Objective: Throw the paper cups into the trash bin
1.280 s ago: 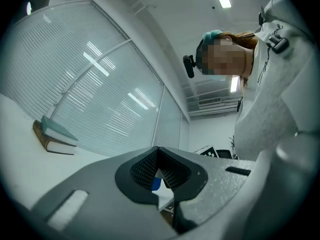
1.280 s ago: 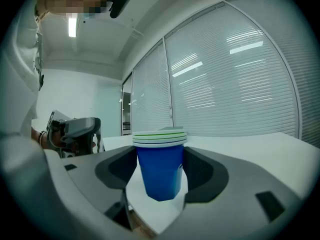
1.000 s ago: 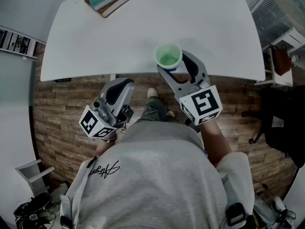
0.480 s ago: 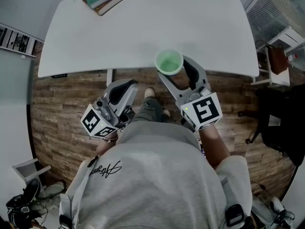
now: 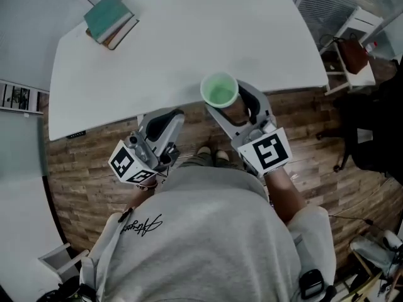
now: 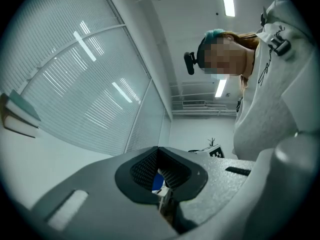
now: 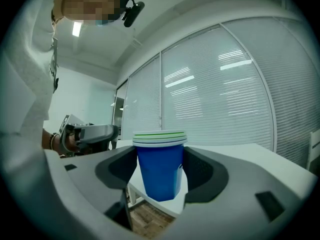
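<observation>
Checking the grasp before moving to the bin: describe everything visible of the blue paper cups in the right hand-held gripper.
The blue paper cups look like a nested stack: several white and green rims, pale green inside. Upright, undented, clamped at both sides between the jaws of the right hand-held gripper, by the near edge of the white table.

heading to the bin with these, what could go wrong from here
The right gripper pinches only the outer of several nested paper cups; inner ones might slide out if tipped. The cups hang close to the table edge and could clip it. No trash bin shows in any view, so the drop spot is unconfirmed.
</observation>
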A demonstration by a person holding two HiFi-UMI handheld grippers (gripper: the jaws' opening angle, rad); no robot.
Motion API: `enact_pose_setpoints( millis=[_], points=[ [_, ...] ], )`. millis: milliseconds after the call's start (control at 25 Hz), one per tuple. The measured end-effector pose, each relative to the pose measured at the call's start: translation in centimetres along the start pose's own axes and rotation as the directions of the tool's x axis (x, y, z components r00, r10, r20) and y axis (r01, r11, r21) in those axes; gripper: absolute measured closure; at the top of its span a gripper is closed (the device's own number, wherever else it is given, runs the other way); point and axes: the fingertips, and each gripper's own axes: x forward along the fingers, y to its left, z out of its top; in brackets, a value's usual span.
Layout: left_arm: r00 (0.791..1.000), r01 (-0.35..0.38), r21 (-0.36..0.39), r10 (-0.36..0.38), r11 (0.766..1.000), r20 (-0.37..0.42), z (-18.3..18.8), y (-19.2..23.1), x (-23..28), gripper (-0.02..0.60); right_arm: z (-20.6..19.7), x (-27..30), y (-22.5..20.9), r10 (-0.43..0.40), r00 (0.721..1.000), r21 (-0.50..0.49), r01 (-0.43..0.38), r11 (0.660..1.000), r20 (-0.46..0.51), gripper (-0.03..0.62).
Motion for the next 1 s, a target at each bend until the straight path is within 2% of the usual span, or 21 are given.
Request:
enact_pose_setpoints(
  millis=[240, 400, 560, 720, 1000],
  points=[
    [0.984, 0.168, -0.049, -0.17, 0.985, -0.047, -1.0, 0.7, 3.5, 0.578, 0.2, -2.0, -2.1, -0.16, 0.987, -0.005, 0.16, 0.987, 0.003, 0.312],
    [0.956, 0.28, -0.08, -0.285, 0.957, -0.066, -1.7, -0.2, 6.3, 0.578, 0.4, -4.6, -3.6, -0.272, 0.962, 0.002, 0.272, 0.962, 0.013, 0.31],
    [0.922, 0.371, -0.1, -0.379, 0.923, -0.077, -2.6, -1.3, 8.6, 0.578, 0.3, -7.1, -4.7, -0.374, 0.927, 0.011, 0.374, 0.928, 0.019, 0.312],
    [0.886, 0.446, -0.124, -0.457, 0.886, -0.077, -3.0, -2.3, 10.0, 0.578, 0.2, -9.4, -5.6, -0.473, 0.881, 0.022, 0.473, 0.881, 0.02, 0.312],
    [0.825, 0.541, -0.16, -0.558, 0.826, -0.089, -4.1, -4.2, 11.0, 0.578, 0.2, -12.9, -5.8, -0.603, 0.797, 0.036, 0.602, 0.798, 0.033, 0.312]
  ],
)
